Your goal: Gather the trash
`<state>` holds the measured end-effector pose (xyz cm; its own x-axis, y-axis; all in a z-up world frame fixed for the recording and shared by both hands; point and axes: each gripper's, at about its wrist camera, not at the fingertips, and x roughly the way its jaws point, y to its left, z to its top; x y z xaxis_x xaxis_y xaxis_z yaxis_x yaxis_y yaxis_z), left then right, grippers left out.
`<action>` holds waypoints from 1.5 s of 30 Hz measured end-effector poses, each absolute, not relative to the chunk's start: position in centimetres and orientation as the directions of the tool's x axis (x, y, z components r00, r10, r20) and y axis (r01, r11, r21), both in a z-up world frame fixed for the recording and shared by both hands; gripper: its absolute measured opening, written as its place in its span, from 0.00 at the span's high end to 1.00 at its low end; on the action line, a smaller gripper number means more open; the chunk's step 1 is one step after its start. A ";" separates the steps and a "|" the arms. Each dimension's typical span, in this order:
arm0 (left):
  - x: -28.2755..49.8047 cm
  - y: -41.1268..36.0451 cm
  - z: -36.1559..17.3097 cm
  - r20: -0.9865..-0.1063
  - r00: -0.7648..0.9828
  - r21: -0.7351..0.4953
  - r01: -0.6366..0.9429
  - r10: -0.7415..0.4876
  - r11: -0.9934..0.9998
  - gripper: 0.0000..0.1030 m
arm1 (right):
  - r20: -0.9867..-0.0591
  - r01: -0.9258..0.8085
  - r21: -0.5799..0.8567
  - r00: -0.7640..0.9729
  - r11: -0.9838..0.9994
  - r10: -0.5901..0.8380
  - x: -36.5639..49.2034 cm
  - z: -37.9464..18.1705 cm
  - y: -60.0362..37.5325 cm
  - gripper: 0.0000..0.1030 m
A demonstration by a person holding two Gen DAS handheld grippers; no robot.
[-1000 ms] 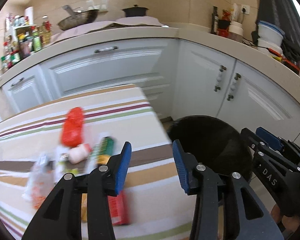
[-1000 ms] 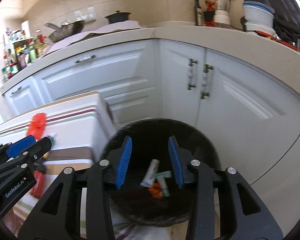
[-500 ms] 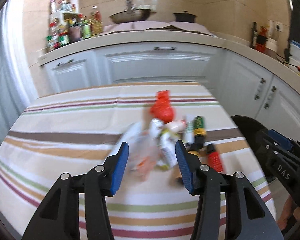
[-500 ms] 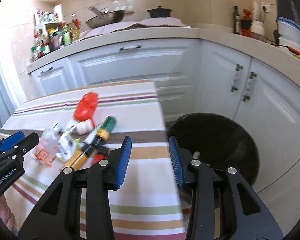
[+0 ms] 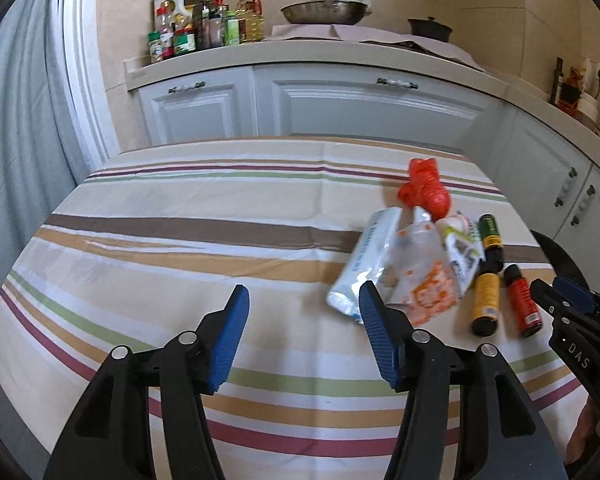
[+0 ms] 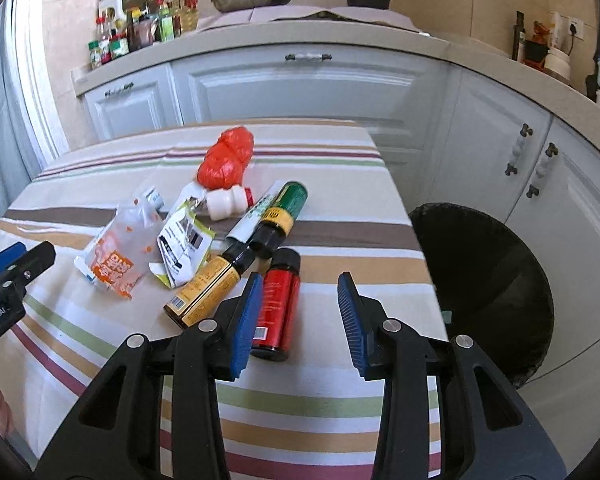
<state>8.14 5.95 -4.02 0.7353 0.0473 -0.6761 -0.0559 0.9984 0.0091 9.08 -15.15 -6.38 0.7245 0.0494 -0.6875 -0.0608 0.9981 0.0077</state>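
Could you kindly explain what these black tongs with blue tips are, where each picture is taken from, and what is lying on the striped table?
They are two tools a person carries, each with its own camera looking along its fingers. One picture looks past the left hand-held gripper, whose jaws have just been opening; the other looks past the right hand-held gripper. Both are open and empty. On the striped tablecloth lies trash: a red plastic bag, wrappers, a small white bottle, a red bottle and a yellow-labelled bottle. A black trash bin stands beside the table.
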 end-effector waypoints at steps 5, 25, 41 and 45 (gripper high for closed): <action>8.4 6.7 -4.6 -0.691 0.722 -0.006 -0.054 0.035 0.999 0.42 | -0.718 -0.061 0.008 0.694 0.998 0.049 9.8 -7.1 -14.7 0.63; 11.3 4.9 -6.3 -0.739 0.672 -0.008 0.045 -0.037 0.999 0.35 | -0.752 -0.081 0.013 0.657 0.997 0.063 10.4 -7.6 -15.0 0.77; 11.5 4.9 -6.8 -0.749 0.657 -0.038 0.089 -0.087 0.995 0.72 | -0.740 -0.076 0.022 0.669 0.997 0.068 10.4 -7.2 -16.0 0.77; 10.9 5.5 -6.5 -0.741 0.669 -0.028 0.065 -0.064 0.998 0.72 | -0.729 -0.075 0.014 0.682 0.997 0.062 10.1 -6.9 -16.1 0.77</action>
